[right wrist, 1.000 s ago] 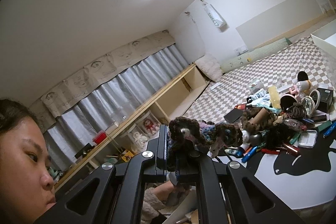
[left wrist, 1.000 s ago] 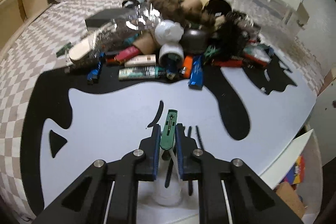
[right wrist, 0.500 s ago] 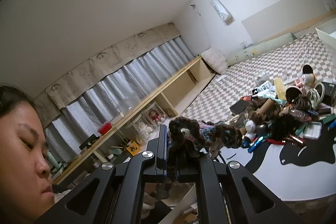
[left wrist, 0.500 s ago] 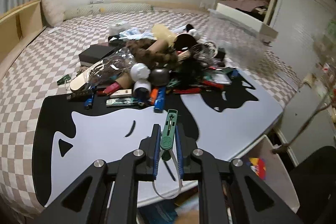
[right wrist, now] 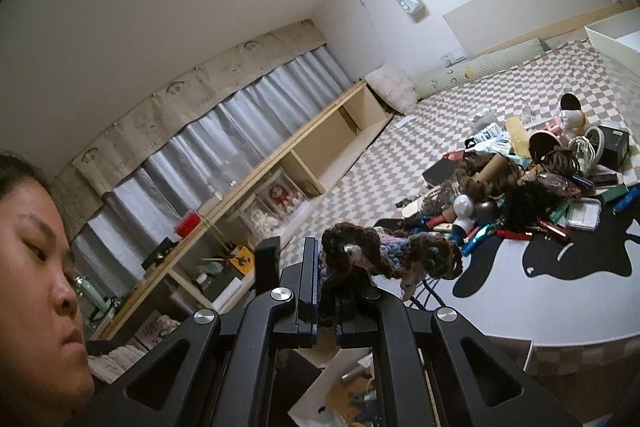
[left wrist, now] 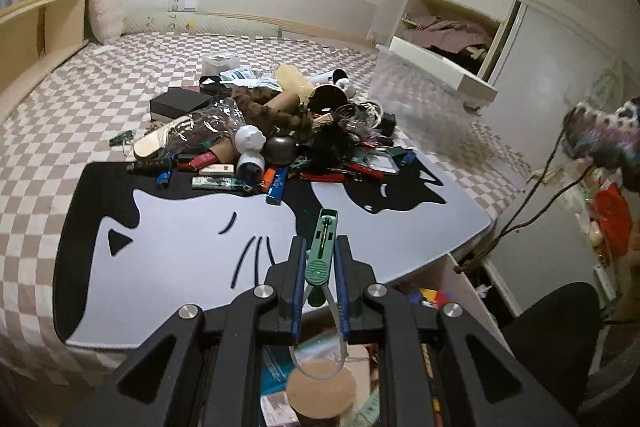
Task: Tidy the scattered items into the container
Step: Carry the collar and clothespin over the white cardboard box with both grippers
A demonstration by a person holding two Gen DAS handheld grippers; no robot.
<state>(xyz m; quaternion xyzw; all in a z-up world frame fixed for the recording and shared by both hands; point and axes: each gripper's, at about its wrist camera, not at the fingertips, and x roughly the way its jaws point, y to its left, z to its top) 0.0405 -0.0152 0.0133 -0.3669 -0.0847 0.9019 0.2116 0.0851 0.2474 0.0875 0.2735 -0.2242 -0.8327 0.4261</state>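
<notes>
While the left wrist view holds steady on its load, I note the left gripper (left wrist: 320, 267) has its jaws narrow and clamped on a green clip-like tool (left wrist: 322, 247) with a pale loop hanging below. Compared with a second ago, this gripper has risen and drawn back from the white-and-black mat (left wrist: 180, 235); the mat edge now sits beneath the fingers, with floor clutter visible under them. The pile of scattered items (left wrist: 272, 143) remains heaped at the far side of the mat, and the clear container (left wrist: 424, 111) stands just right of it on the checkered bed.

In the right wrist view, I record the right gripper (right wrist: 326, 263) fully closed on a crocheted yarn toy (right wrist: 392, 255), its position little changed. The same pile (right wrist: 520, 199) lies ahead and to the right.

My judgement: both picks are secured, neither item is deposited yet, and the carry toward the container is the pending step.
</notes>
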